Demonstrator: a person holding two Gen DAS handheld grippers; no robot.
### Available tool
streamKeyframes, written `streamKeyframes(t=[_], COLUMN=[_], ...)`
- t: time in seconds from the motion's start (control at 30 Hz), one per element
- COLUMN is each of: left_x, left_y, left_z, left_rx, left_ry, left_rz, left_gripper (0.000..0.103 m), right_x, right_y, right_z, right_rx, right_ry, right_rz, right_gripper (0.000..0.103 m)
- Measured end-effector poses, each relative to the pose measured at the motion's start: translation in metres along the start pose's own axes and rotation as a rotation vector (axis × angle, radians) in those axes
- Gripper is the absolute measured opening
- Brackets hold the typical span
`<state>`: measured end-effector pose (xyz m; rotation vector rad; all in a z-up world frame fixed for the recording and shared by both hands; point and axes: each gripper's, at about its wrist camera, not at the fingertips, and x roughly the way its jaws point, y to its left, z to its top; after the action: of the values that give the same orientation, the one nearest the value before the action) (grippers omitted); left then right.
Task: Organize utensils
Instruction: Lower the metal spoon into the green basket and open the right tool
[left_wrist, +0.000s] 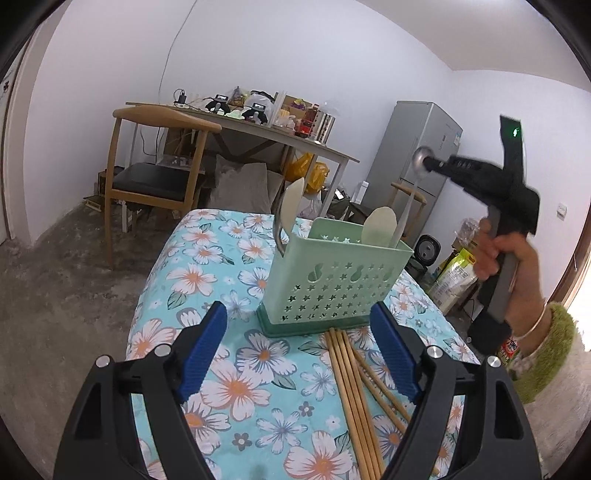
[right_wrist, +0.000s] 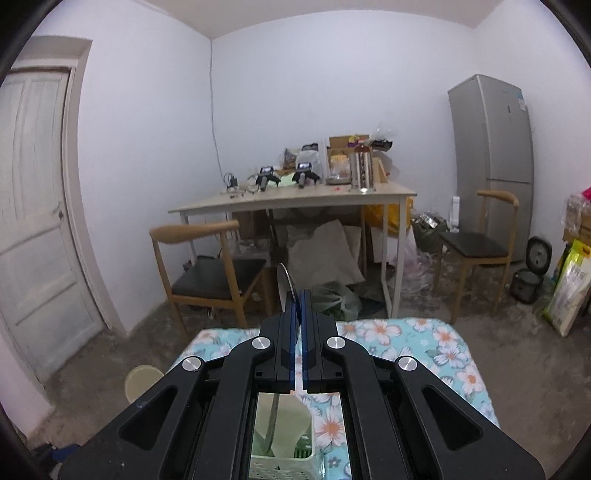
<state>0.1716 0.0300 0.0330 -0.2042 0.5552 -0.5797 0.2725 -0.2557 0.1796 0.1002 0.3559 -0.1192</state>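
Overhead, metal spoon (left_wrist: 421, 159) level, bowl leftward, in clenched right gripper (right_wrist: 300, 295) fingers.

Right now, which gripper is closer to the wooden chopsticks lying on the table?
Left. The left gripper hangs open just above the chopsticks; the right gripper is raised well above them, shut on a metal spoon.

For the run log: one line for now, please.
left gripper: open, over chopsticks | right gripper: shut on spoon, above caddy
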Motion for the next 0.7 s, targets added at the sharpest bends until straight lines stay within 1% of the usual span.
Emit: streamKeyframes(t=[0.17, 0.27, 0.37, 0.4, 0.43, 0.47, 0.5, 0.53, 0.57, 0.63, 0.7], left_x=[0.004, 0.006, 0.006, 0.007, 0.007, 0.007, 0.007, 0.007, 0.007, 0.008, 0.008], left_y=[0.004, 0.004, 0.003, 0.003, 0.002, 0.002, 0.002, 0.001, 0.0, -0.002, -0.005], left_z=[-0.002, -0.003, -0.003, -0.004, -0.004, -0.004, -0.005, -0.005, -0.005, -0.006, -0.007], left_rx=[-0.013, -0.013, -0.017, -0.017, -0.017, -0.018, -0.02, -0.021, -0.021, -0.019, -0.017], left_ry=[0.013, 0.019, 0.026, 0.029, 0.032, 0.034, 0.038, 0.041, 0.046, 0.056, 0.07], left_rz=[0.002, 0.004, 0.002, 0.003, 0.005, 0.005, 0.004, 0.006, 0.007, 0.011, 0.01], left_gripper=[0.077, 0.077, 0.077, 0.077, 0.077, 0.077, 0.077, 0.077, 0.077, 0.078, 0.078], right_x=[0.007, 0.008, 0.009, 0.007, 0.004, 0.002, -0.004, -0.008, -0.014, -0.03, -0.046], right_y=[0.001, 0.002, 0.005, 0.004, 0.003, 0.004, 0.003, 0.003, 0.002, -0.002, -0.006], right_z=[-0.024, -0.036, -0.044, -0.047, -0.047, -0.047, -0.046, -0.044, -0.042, -0.037, -0.034], right_rx=[-0.023, -0.028, -0.034, -0.033, -0.029, -0.026, -0.022, -0.018, -0.013, -0.003, 0.012], right_ry=[0.047, 0.086, 0.116, 0.124, 0.122, 0.117, 0.107, 0.099, 0.088, 0.066, 0.05], right_rz=[0.009, 0.03, 0.047, 0.061, 0.066, 0.066, 0.074, 0.083, 0.088, 0.1, 0.111], right_gripper=[0.001, 0.003, 0.008, 0.015, 0.024, 0.03, 0.039, 0.043, 0.044, 0.049, 0.052])
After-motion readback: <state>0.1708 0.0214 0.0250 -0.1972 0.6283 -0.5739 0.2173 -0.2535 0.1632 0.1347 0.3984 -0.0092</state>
